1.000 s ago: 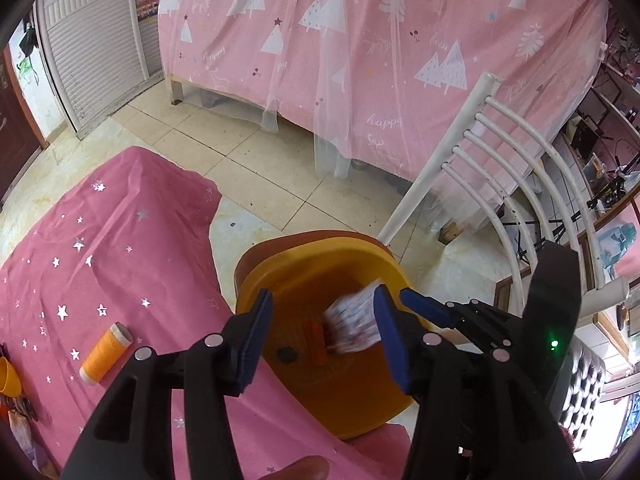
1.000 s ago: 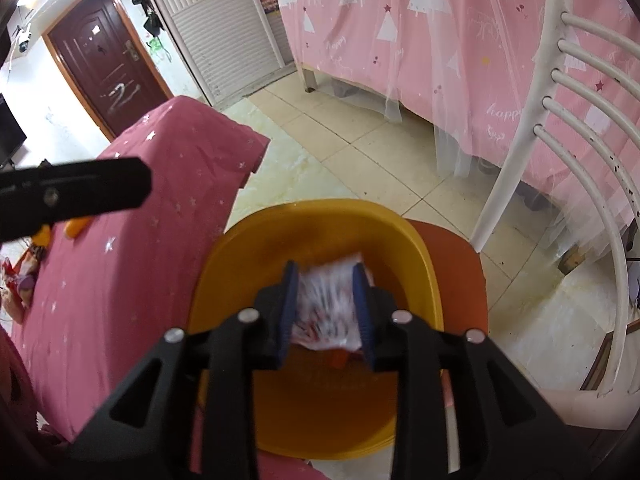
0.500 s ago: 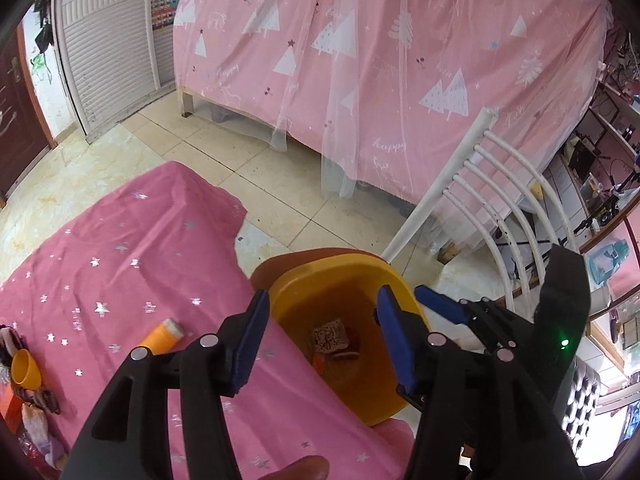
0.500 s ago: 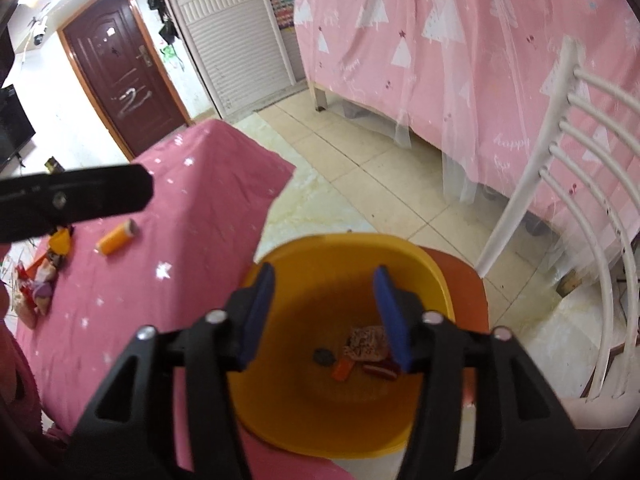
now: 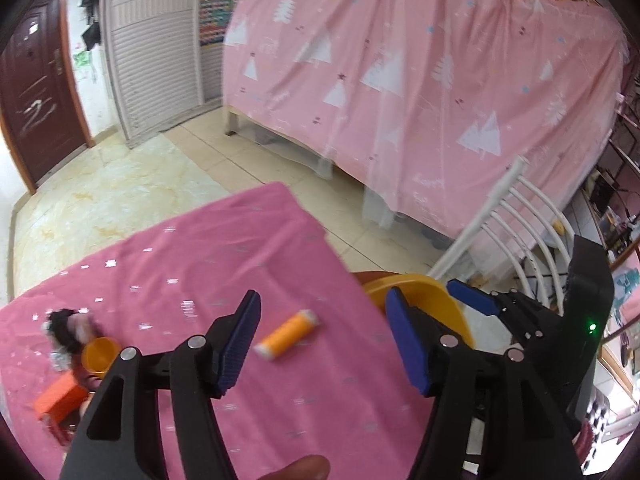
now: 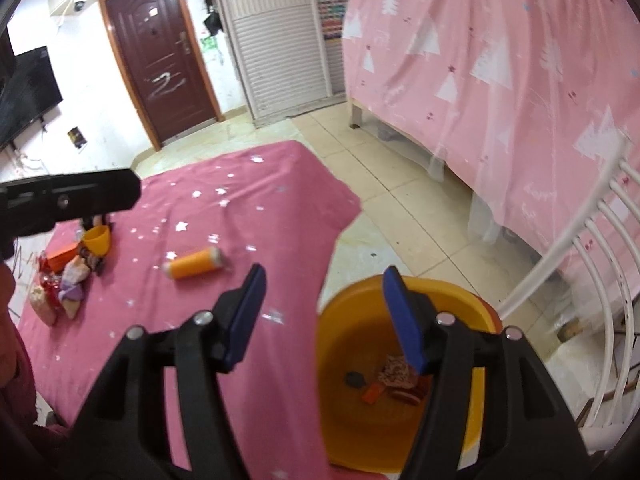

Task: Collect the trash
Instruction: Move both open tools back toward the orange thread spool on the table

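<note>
Now, from the left wrist, we see our left gripper [image 5: 324,340] spread wide with nothing between its blue pads [image 5: 240,344], hanging over the pink cloth [image 5: 200,264] that covers the table. An orange spool [image 5: 286,334] lies on its side on the cloth, framed between the two fingers but below them and untouched. Farther left on the cloth sits a blurred clutter: a small orange cup [image 5: 100,354], an orange box [image 5: 56,398] and a dark tuft [image 5: 66,326]. Past the right finger, the rim of the yellow basin [image 5: 424,286] peeks out beside the table edge, with the other gripper's blue tip [image 5: 472,302] and a white chair [image 5: 516,216] behind it. From the right wrist, our right gripper [image 6: 324,316] is likewise released and empty, poised over the gap between cloth [image 6: 240,200] and basin [image 6: 360,400]. The basin sits on a red-brown seat just beside the table, and in its bottom lie the trash pieces [image 6: 394,372]: a speckled wrapper, a dark disc, an orange scrap and a reddish bit, close together. The spool [image 6: 194,264] rests on the cloth, well apart from the basin. The cup [image 6: 96,238] and a heap of small wrappers [image 6: 68,276] sit near the table's left side, under the black body of the left gripper.
</note>
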